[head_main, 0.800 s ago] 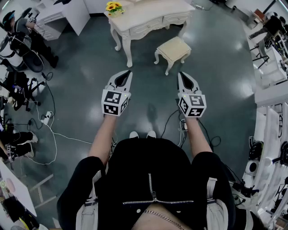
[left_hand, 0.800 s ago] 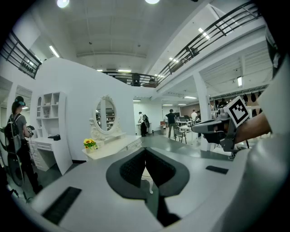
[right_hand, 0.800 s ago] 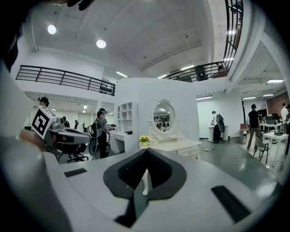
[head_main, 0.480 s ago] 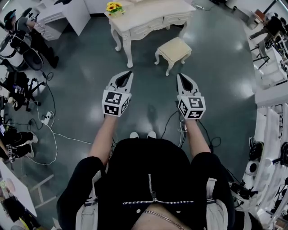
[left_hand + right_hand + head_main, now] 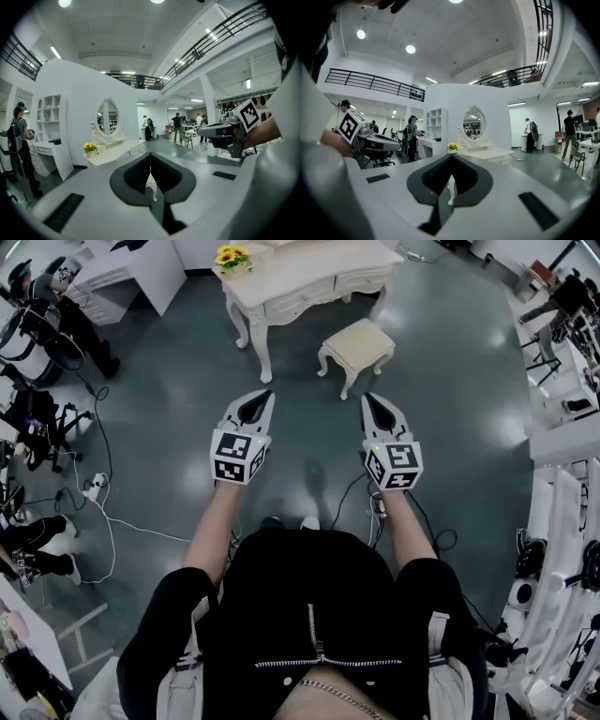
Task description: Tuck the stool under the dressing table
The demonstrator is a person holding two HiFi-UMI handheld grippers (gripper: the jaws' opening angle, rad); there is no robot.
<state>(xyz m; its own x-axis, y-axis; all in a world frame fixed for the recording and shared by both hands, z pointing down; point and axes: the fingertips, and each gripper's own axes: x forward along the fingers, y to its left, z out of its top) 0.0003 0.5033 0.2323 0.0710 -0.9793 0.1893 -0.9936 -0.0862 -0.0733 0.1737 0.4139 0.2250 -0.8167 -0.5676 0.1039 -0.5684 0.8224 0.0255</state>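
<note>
- Fingers (image 5: 138,176) first: on my left gripper (image 5: 268,393) they're pressed together with nothing between them, and the right gripper (image 5: 366,397) is the same, tips closed and empty.
- Both grippers are held out ahead of me, roughly level and side by side, over bare floor (image 5: 309,427).
- The stool (image 5: 359,341) stands past that stretch of floor, well apart from both tips and more in line with my right gripper than my left.
- It's out in the open in front of the table (image 5: 309,273), by the right half of it, seat turned a little askew to the front edge. Not tucked at all yet.
- So the step in hand, I'd say, is closing in on the stool. I want to arrive square behind its near side.
- To do it well I'd meet the near seat edge with one gripper toward each corner, so it slides straight and doesn't spin.
- I'd push low and level; too high and I reckon it tips on those curved legs.
- I'd aim for the gap between the table's front legs and straighten the stool first, or a leg may catch.
- Gently at the far end: flowers (image 5: 234,256) sit on the table's left corner, and a knock could upset them.
</note>
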